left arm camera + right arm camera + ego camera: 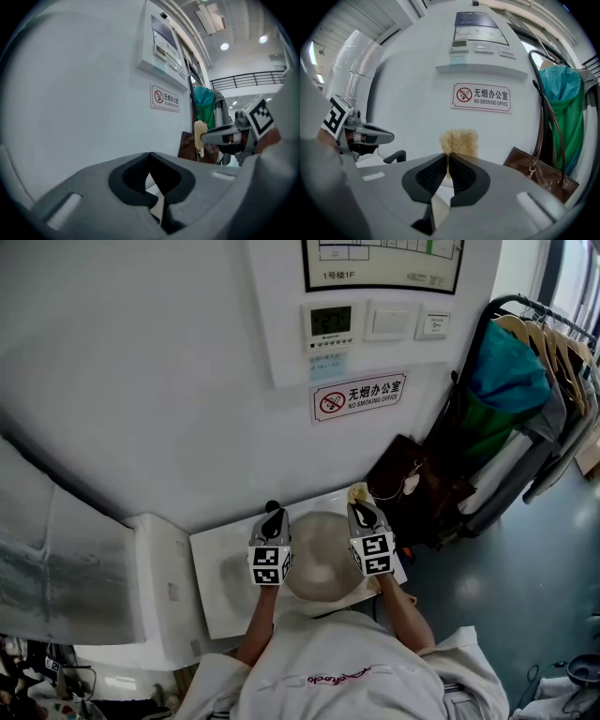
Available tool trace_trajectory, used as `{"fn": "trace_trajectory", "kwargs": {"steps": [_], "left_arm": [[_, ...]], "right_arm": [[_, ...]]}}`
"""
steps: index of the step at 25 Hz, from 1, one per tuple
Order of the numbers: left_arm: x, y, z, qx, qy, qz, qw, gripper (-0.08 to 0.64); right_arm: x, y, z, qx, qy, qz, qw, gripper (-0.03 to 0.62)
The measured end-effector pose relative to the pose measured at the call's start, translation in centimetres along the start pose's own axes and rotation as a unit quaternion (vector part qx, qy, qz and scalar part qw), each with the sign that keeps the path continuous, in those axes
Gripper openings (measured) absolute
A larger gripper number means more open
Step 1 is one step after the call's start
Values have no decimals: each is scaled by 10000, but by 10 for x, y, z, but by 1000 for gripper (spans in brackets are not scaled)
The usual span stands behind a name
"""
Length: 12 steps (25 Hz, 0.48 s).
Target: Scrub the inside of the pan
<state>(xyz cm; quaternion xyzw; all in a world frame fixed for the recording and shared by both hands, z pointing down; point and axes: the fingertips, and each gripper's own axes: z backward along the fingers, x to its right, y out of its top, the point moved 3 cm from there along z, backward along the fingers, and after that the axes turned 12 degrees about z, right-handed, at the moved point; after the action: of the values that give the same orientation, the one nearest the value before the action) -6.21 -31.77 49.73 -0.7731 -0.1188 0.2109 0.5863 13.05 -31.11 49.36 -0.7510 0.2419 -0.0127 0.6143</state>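
Pan (323, 568) sits on a small white table (214, 601) pushed against the wall, directly below and between the two raised grippers. It is a round, pale bowl with the inside facing up. A dark curved handle (396, 156) juts out on the left side and shows best in the right gripper view.

Right gripper (446, 157): jaws clamped on a yellowish fibrous scrub pad (459, 140), most of it sticking out beyond the tips. It is held up in the air, above the pan's far rim and clear of it.

Left gripper (150, 157): jaws together at the tips with nothing between them. It hangs above the pan's left edge, near the handle and not touching it.

Handling, as judged:
- The pad looks soft and springy, with loose fibres. It should squash under pressure and bend against the curved wall. The jaws hold it near one edge, so it may twist or pull out on a hard stroke; a deeper bite would be safer
- The pan looks rigid and probably light. Its smooth surface on a smooth tabletop makes it likely to slide or spin once scrubbing starts
- The handle is the place to take hold, with the left gripper clamping across it to pin the pan. The rim is a poorer option, being thin, rounded and slippery
- Wet or dry inside: cannot tell

A brown bag (405, 486) stands just beside the table's right end, close to the right arm's swing
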Motion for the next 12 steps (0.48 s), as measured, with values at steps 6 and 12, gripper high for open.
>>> {"fn": "trace_trajectory", "kwargs": {"steps": [6, 12], "left_arm": [[2, -4, -2, -26, 4, -12, 10000, 0], [4, -10, -3, -114, 14, -8, 9999, 0]], "right_arm": [[-2, -3, 1, -41, 11, 23, 10000, 23], [-1, -6, 2, -56, 5, -16, 10000, 23]]}}
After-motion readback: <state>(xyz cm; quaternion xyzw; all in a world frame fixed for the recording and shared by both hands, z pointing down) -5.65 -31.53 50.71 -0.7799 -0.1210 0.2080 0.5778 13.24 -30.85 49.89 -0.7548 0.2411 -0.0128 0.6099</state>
